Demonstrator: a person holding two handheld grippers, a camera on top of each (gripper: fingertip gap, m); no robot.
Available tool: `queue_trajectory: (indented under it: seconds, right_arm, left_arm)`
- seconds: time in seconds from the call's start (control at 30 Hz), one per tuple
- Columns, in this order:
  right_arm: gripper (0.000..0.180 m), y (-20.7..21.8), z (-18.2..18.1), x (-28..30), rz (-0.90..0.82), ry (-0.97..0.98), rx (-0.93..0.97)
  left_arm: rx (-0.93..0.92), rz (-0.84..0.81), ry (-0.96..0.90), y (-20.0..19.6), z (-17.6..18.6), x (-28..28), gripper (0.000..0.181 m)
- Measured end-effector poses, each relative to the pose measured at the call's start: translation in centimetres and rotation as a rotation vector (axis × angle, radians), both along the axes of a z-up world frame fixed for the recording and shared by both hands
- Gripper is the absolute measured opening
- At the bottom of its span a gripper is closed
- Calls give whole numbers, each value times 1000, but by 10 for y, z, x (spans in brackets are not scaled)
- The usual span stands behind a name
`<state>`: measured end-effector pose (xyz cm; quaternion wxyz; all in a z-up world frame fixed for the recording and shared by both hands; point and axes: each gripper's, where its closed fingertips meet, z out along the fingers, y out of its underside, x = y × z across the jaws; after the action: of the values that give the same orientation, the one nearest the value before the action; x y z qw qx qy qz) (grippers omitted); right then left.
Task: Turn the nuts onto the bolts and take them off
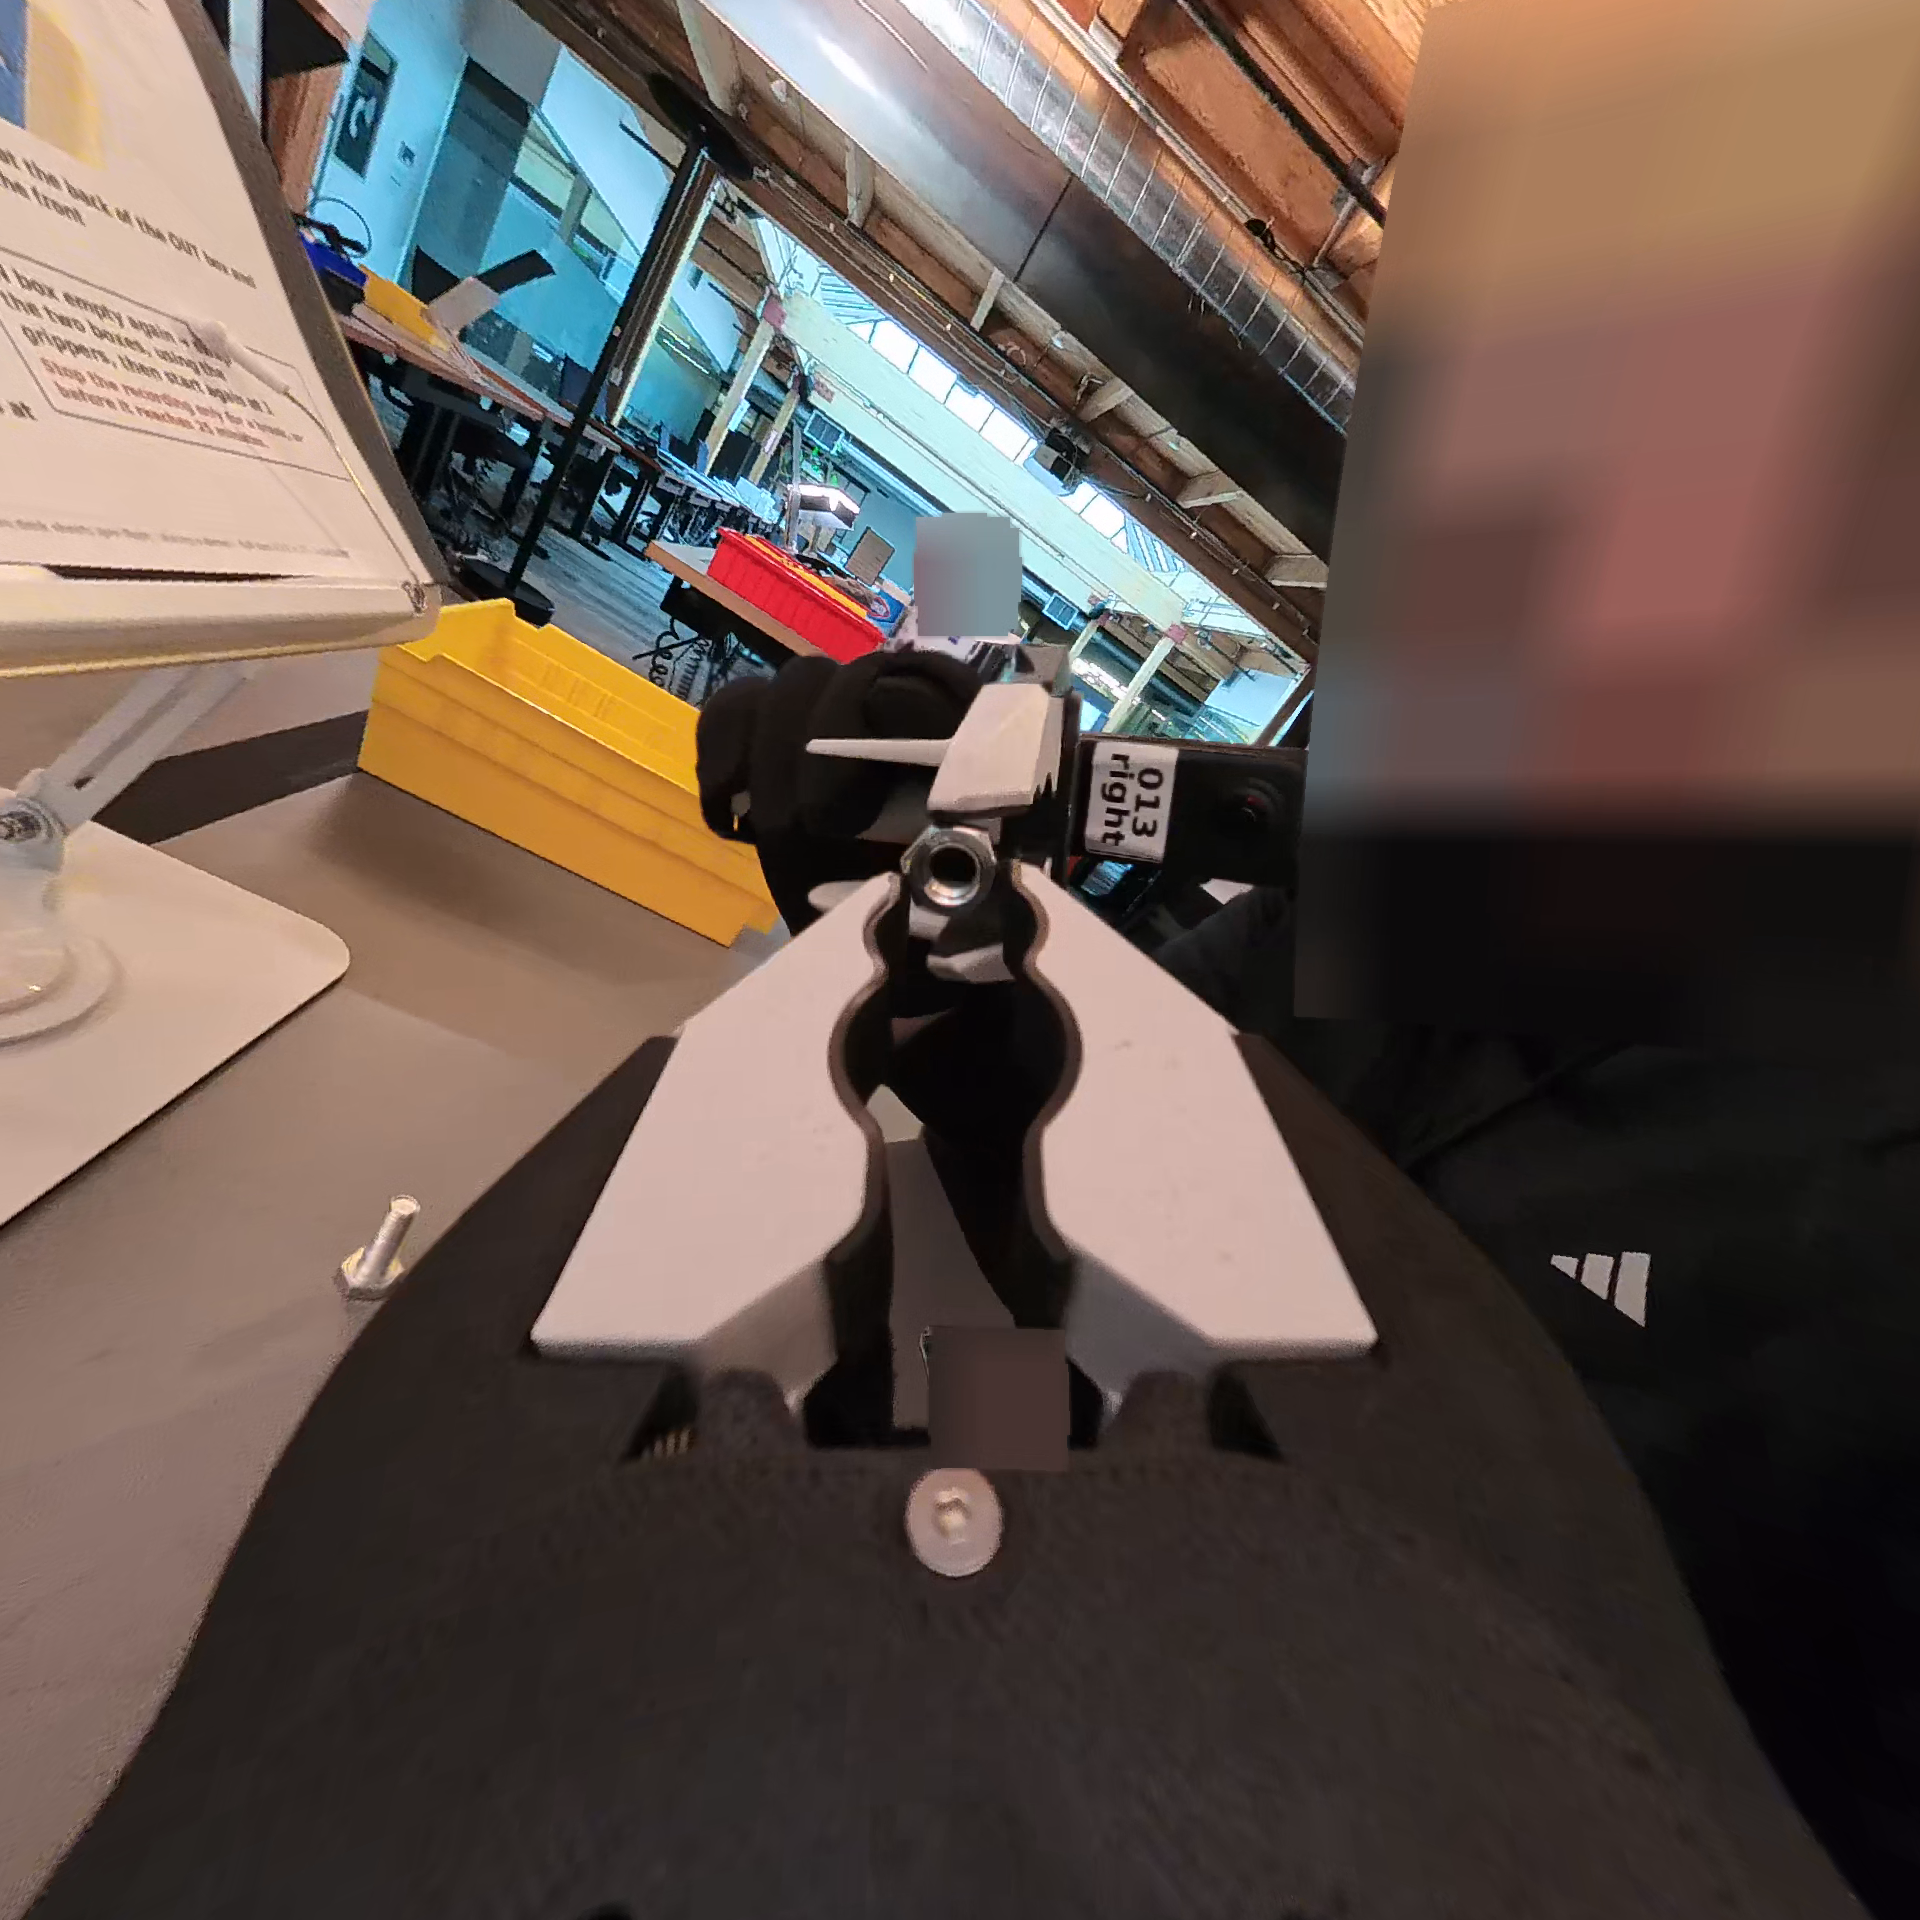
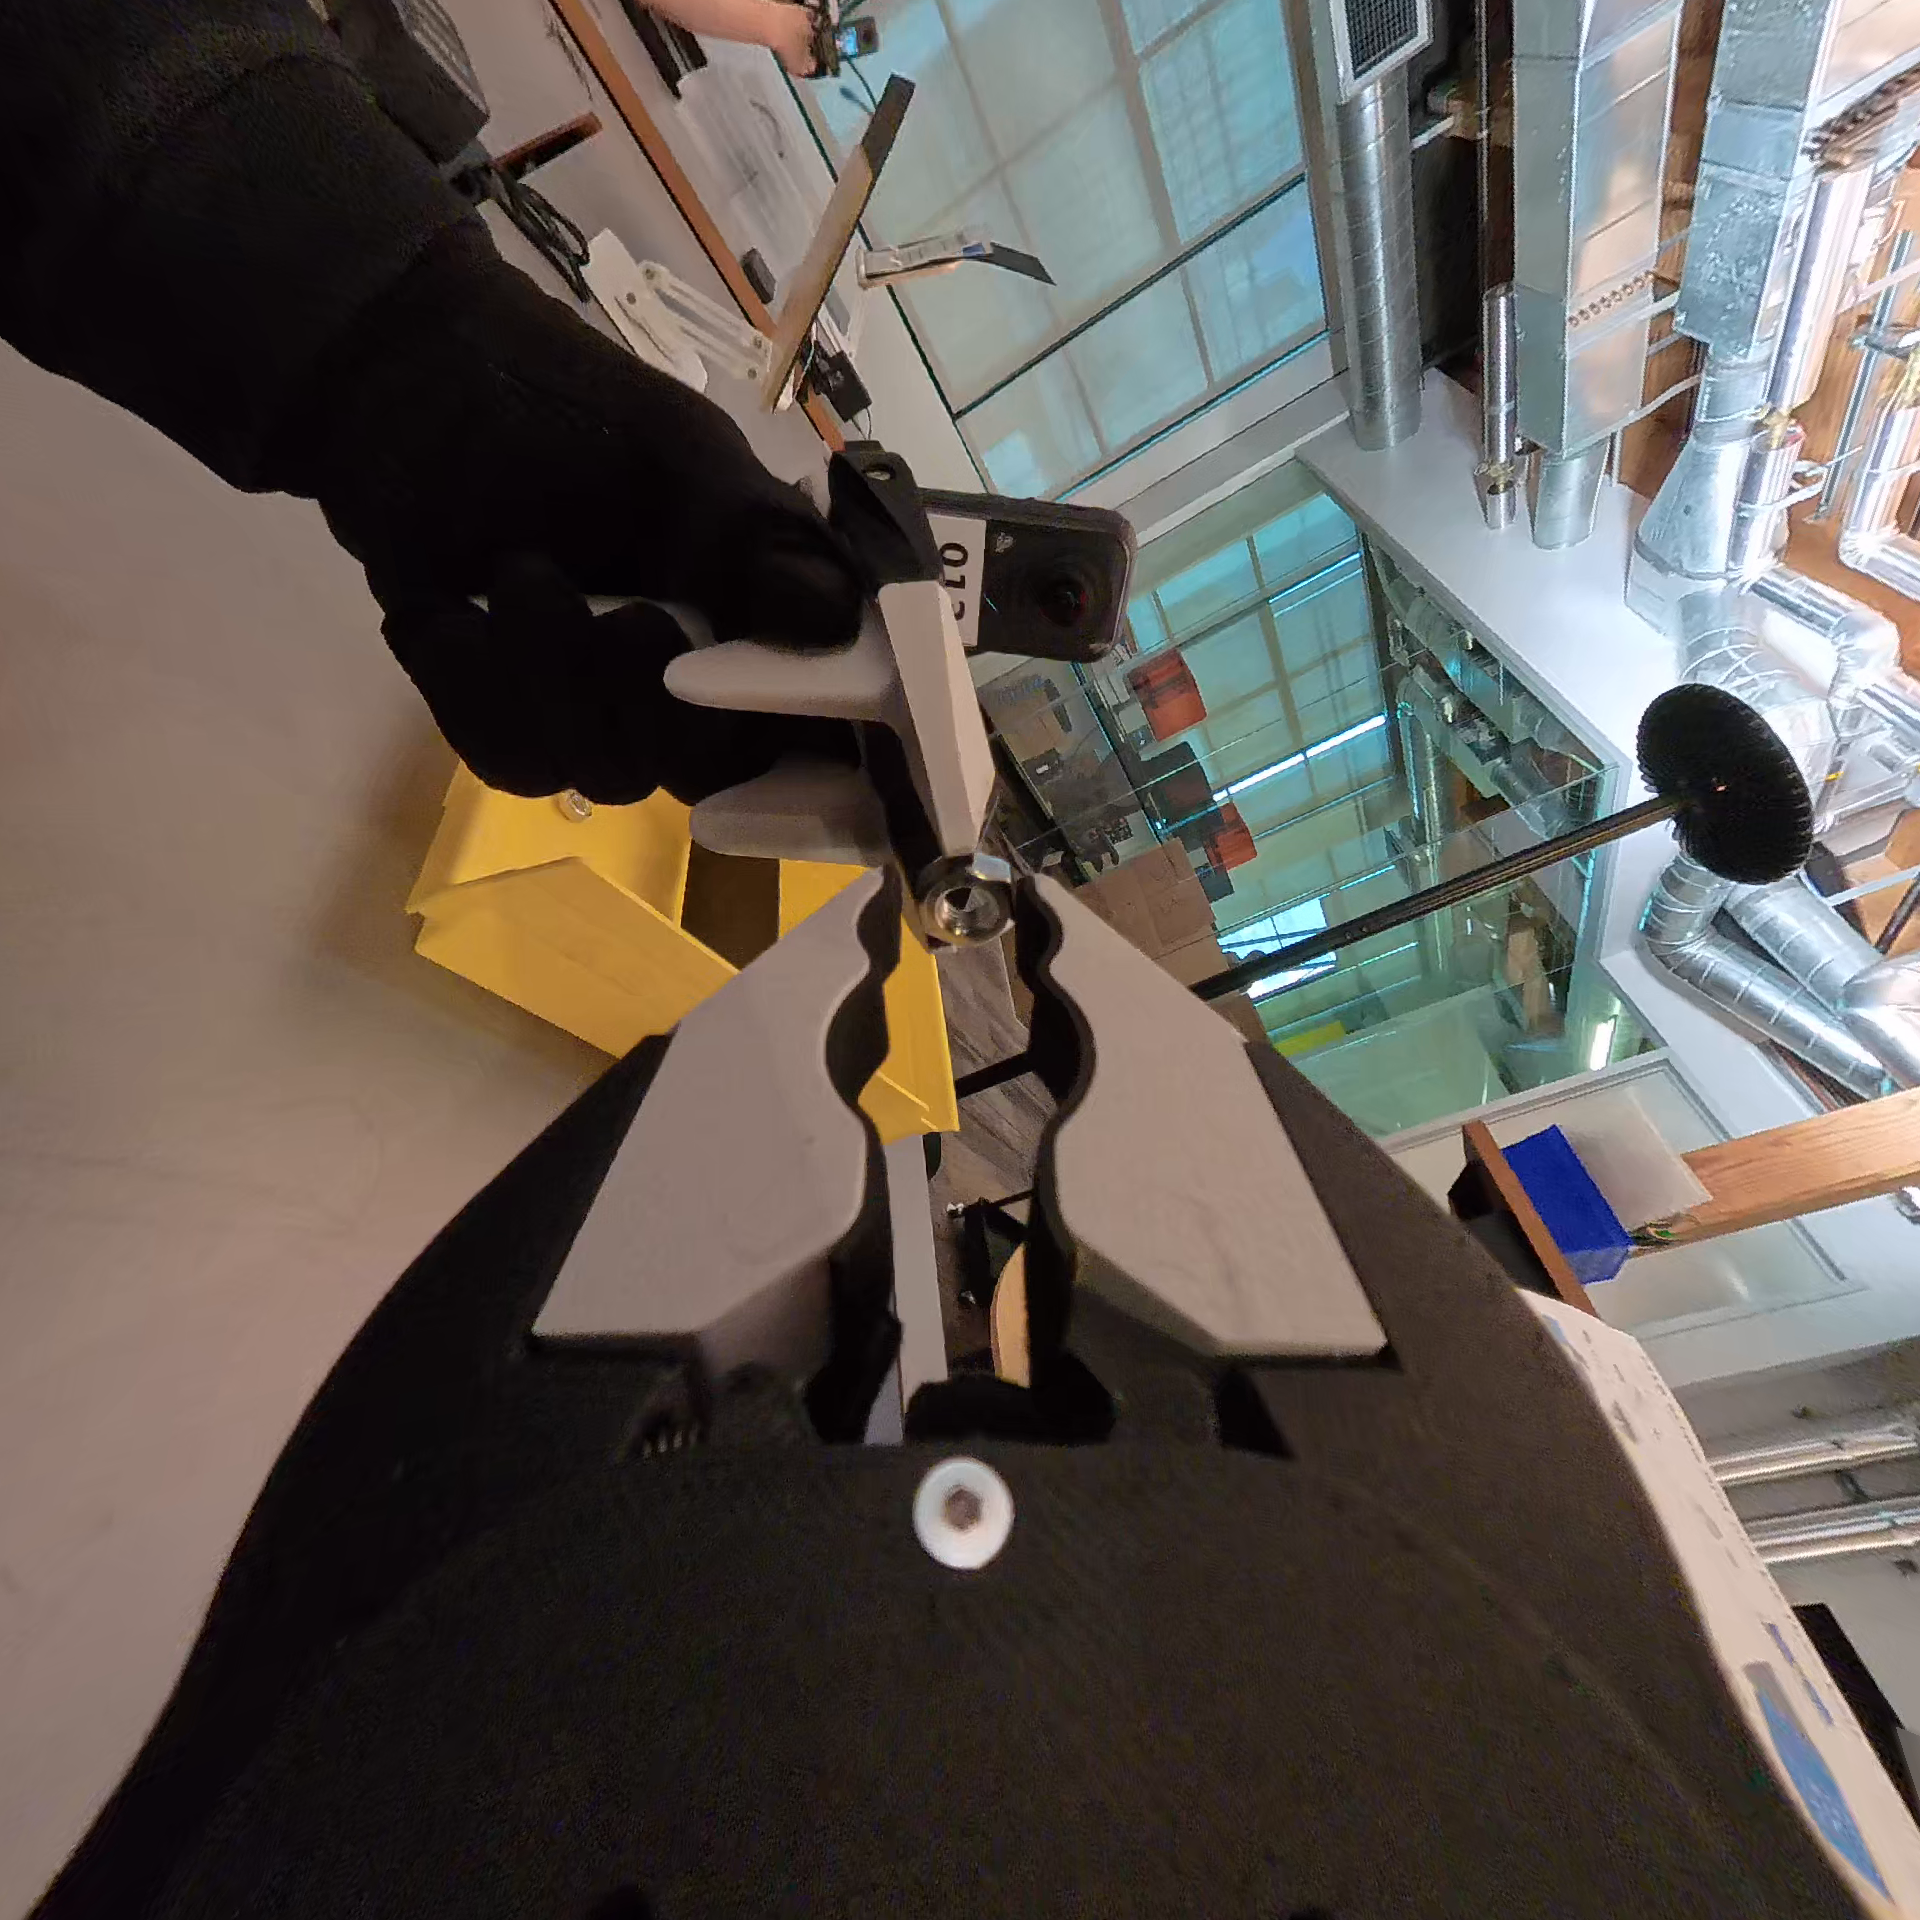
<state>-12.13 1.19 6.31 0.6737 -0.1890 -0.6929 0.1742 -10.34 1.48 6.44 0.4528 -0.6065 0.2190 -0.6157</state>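
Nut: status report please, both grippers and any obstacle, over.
Left gripper shut on hex nut, in air. Right gripper straddles same nut, grip unclear. Bolt stands head-down on table, apart. Nothing in the way.

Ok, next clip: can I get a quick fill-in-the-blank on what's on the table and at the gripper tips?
1. The nut at the left hand-held gripper tips shows its ___ to the camera.
2. The loose bolt stands on its ___ on the table.
3. The nearest bin is ___.
4. The gloved hand behind the nut wears a ___ glove.

Missing words: hole; head; yellow; black.
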Motion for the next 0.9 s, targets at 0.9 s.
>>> queue_trajectory:
  seconds: [0.9]
  right_arm:
    - [15, 119, -149, 120, -271, -847, -495]
  left_arm:
    - [-43, 199, 936, 64, -191, 55, 63]
